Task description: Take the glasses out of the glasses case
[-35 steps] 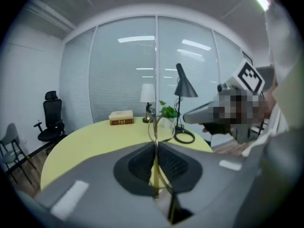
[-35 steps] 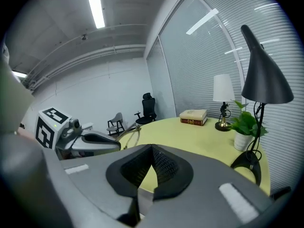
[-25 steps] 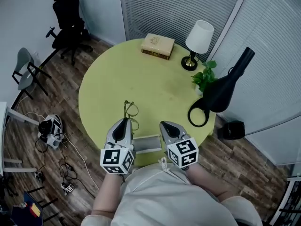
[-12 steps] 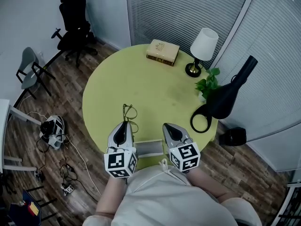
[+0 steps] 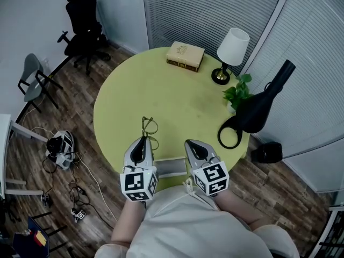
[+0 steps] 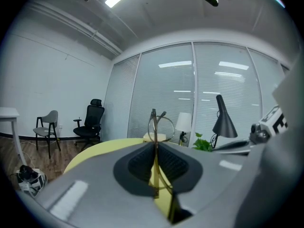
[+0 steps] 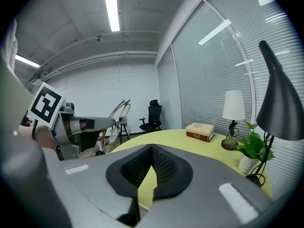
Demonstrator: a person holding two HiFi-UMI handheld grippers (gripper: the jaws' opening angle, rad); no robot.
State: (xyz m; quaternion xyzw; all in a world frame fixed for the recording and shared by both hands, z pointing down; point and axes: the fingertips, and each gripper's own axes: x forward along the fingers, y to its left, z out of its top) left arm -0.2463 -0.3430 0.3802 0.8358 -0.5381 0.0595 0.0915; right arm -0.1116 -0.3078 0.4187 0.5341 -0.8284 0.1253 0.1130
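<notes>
A round yellow-green surface [image 5: 177, 106] fills the middle of an office with slatted blinds behind glass walls and a wood-plank floor. Taking the surface as a clock face in the head view, a book [image 5: 185, 56] lies at 12 o'clock. A white-shaded lamp [image 5: 232, 50] stands at 1, a small potted plant [image 5: 240, 90] at 2 and a black lamp [image 5: 258, 109] with a ring base at 3. Off the surface, a black office chair [image 5: 83, 28] stands toward 10 and a grey chair [image 5: 29, 82] toward 9. A tangle of cables [image 5: 59, 144] lies on the floor near 8.

Little has changed over the last second. The head view has shifted slightly, and both grippers hold much the same places at the near edge. The left gripper [image 5: 142, 140] stays clamped on the glasses [image 5: 149, 127]. Its own view shows the jaws pressed onto the thin frame, with the lenses standing upright just past the tips [image 6: 159, 125], at about 7 o'clock. The right gripper [image 5: 193, 144] has its jaws together on nothing [image 7: 151, 148].

The glasses case [image 5: 171, 166] lies at 6 o'clock, between the two grippers, and the glasses are clear of it. By that reading the removal is done, and the pause suggests only setting the glasses down remains. Whether the frame rests on the surface or hangs just above it cannot be told.
</notes>
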